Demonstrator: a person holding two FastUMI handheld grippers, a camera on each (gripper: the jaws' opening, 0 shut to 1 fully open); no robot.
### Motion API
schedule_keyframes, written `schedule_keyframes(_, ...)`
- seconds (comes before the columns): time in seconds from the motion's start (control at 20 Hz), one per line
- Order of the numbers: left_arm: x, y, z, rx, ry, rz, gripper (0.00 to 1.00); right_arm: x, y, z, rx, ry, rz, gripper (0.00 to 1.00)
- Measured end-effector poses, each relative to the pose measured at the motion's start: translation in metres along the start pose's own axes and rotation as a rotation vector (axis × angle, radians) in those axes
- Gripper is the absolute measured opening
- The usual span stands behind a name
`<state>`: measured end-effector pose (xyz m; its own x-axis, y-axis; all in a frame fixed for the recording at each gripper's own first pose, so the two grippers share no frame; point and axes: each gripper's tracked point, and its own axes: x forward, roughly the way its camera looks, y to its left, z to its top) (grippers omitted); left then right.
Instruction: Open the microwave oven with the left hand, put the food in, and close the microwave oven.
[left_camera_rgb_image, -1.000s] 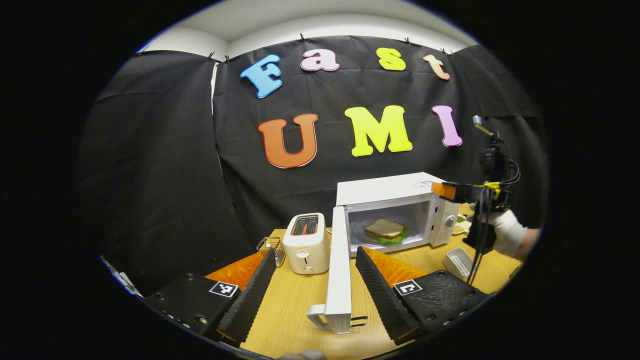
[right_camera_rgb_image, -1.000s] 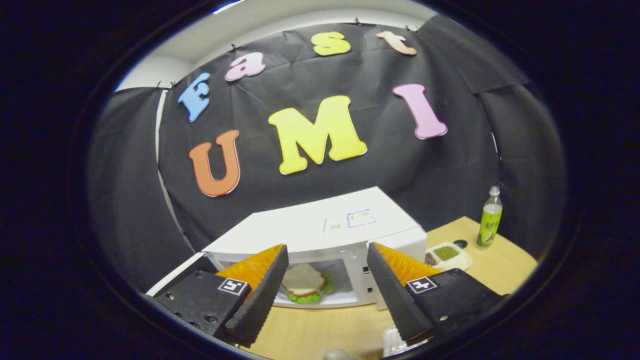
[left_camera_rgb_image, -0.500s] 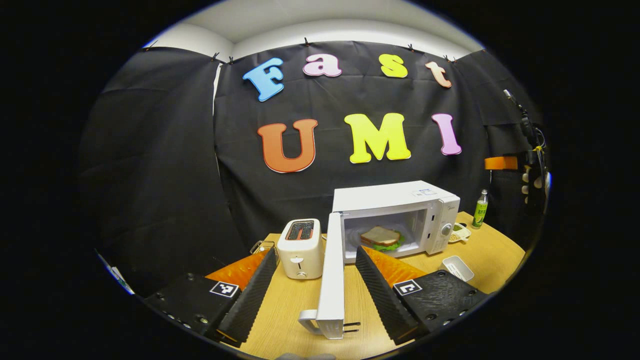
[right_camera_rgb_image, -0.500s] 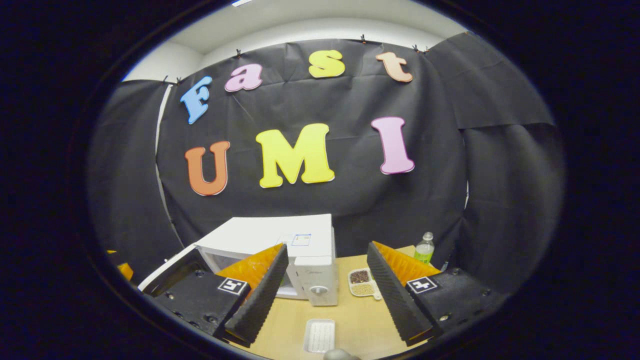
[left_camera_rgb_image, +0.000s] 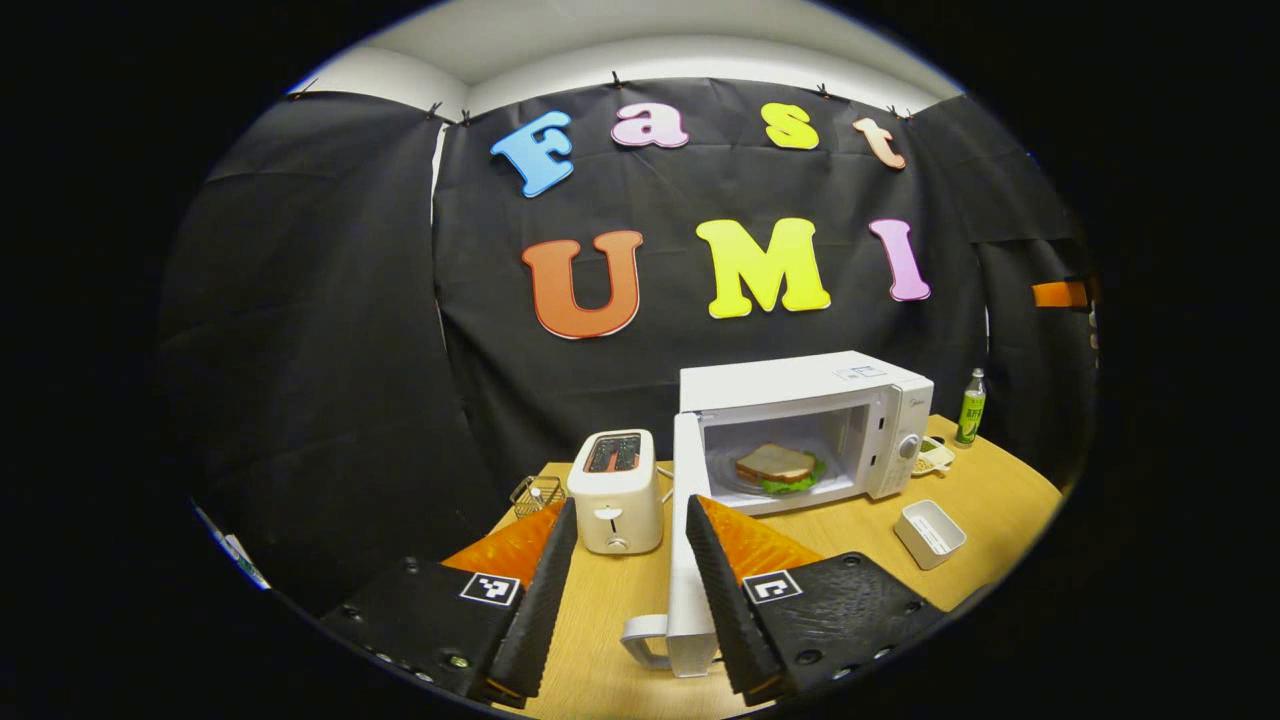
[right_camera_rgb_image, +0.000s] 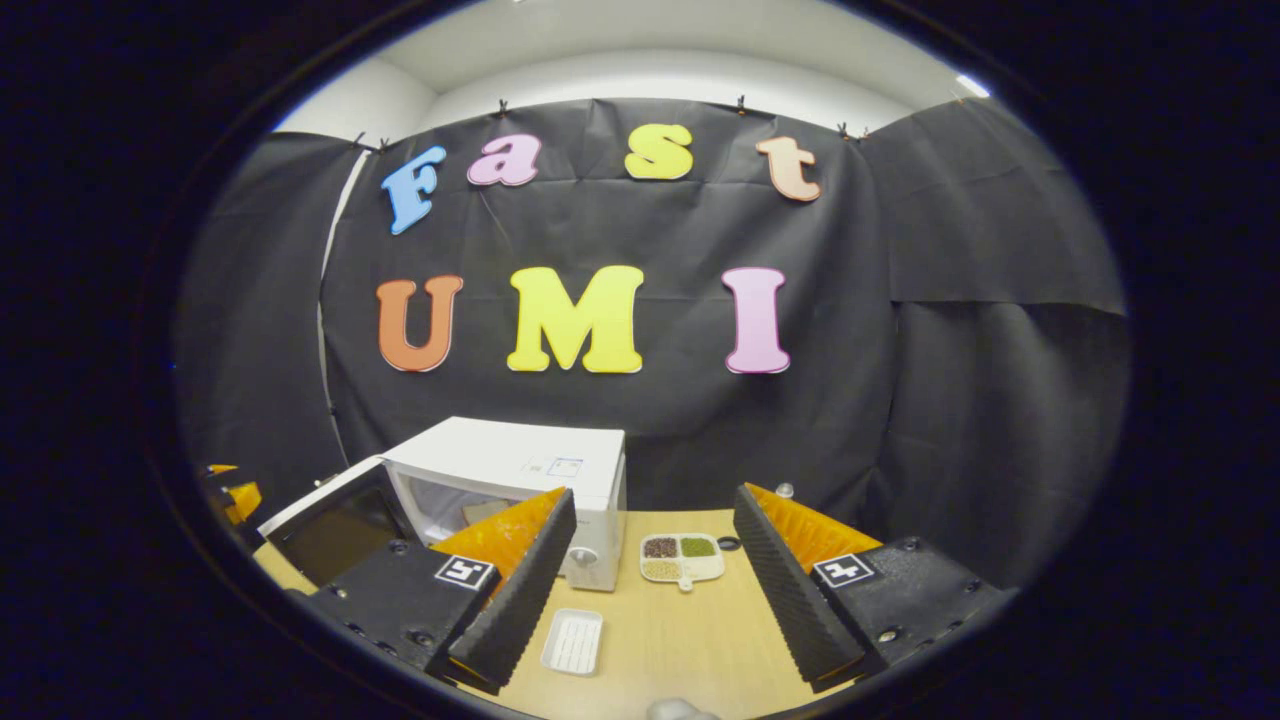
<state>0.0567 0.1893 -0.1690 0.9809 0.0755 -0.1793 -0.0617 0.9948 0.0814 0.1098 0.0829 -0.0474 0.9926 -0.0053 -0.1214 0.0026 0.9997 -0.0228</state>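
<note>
No text can be read. Each claw carries square black-and-white marker tags (left_camera_rgb_image: 771, 586) with no letters, the microwave (right_camera_rgb_image: 520, 462) bears a small top sticker too small to read, and the bottle (left_camera_rgb_image: 970, 407) label is illegible.

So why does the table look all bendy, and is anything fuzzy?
Left gripper view: the fisheye lens bows the table edge; the microwave and sandwich stay sharp. Right gripper view: the table curves too; nothing looks blurred.
</note>
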Motion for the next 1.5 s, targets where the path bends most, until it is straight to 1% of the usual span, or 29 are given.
schedule_keyframes(0.05,0.003,0.005,-0.002,0.005,-0.001,0.013,0.52,-0.002,-0.002,0.0,0.009,0.008,-0.005,0.92)
schedule_keyframes(0.1,0.005,0.014,-0.005,0.012,-0.002,0.032,0.34,-0.004,-0.004,0.0,0.02,0.014,-0.006,1.0)
schedule_keyframes(0.15,0.008,0.018,-0.011,0.011,0.007,0.044,0.24,-0.004,-0.007,0.001,0.031,0.025,-0.011,1.0)
schedule_keyframes(0.2,0.009,0.023,-0.019,0.006,0.018,0.048,0.12,-0.005,-0.009,0.0,0.035,0.03,-0.014,0.92)
schedule_keyframes(0.25,0.01,0.027,-0.031,-0.001,0.035,0.058,0.08,-0.006,-0.012,-0.001,0.031,0.032,-0.024,0.92)
schedule_keyframes(0.3,0.011,0.033,-0.04,-0.016,0.048,0.069,0.0,-0.008,-0.014,0.001,0.027,0.031,-0.034,0.92)
schedule_keyframes(0.45,0.017,0.035,-0.063,-0.054,0.08,0.039,0.0,-0.015,-0.014,-0.002,0.03,0.051,-0.05,0.92)
schedule_keyframes(0.5,0.018,0.033,-0.073,-0.052,0.095,0.029,0.0,-0.018,-0.017,-0.001,0.03,0.053,-0.058,1.0)
schedule_keyframes(0.55,0.02,0.034,-0.081,-0.043,0.108,0.024,0.0,-0.021,-0.018,0.0,0.026,0.05,-0.069,0.92)
schedule_keyframes(0.6,0.021,0.033,-0.089,-0.039,0.122,0.015,0.0,-0.024,-0.02,0.0,0.026,0.049,-0.079,1.0)
schedule_keyframes(0.65,0.021,0.033,-0.094,-0.034,0.132,0.008,0.0,-0.027,-0.018,0.0,0.032,0.051,-0.078,0.92)
schedule_keyframes(0.7,0.021,0.032,-0.097,-0.024,0.135,0.003,0.0,-0.03,-0.018,-0.002,0.038,0.058,-0.08,1.0)
schedule_keyframes(0.75,0.021,0.033,-0.101,-0.013,0.143,-0.002,0.0,-0.031,-0.018,-0.003,0.044,0.064,-0.082,0.92)
schedule_keyframes(0.8,0.02,0.031,-0.103,-0.009,0.147,-0.011,0.0,-0.031,-0.018,-0.004,0.05,0.068,-0.08,0.92)
schedule_keyframes(1.05,0.022,0.013,-0.101,0.005,0.143,-0.049,0.0,-0.037,-0.02,-0.009,0.038,0.089,-0.073,0.92)
schedule_keyframes(1.3,0.02,-0.023,-0.093,0.005,0.132,-0.092,0.0,-0.038,-0.038,-0.01,0.058,0.102,-0.072,0.92)
schedule_keyframes(1.35,0.02,-0.031,-0.093,0.005,0.132,-0.104,0.0,-0.038,-0.041,-0.011,0.057,0.106,-0.071,1.0)
schedule_keyframes(1.4,0.02,-0.041,-0.093,0.006,0.133,-0.116,0.0,-0.037,-0.043,-0.011,0.056,0.111,-0.066,0.92)
schedule_keyframes(1.5,0.022,-0.06,-0.091,0.006,0.131,-0.137,0.0,-0.036,-0.051,-0.01,0.052,0.114,-0.062,0.92)
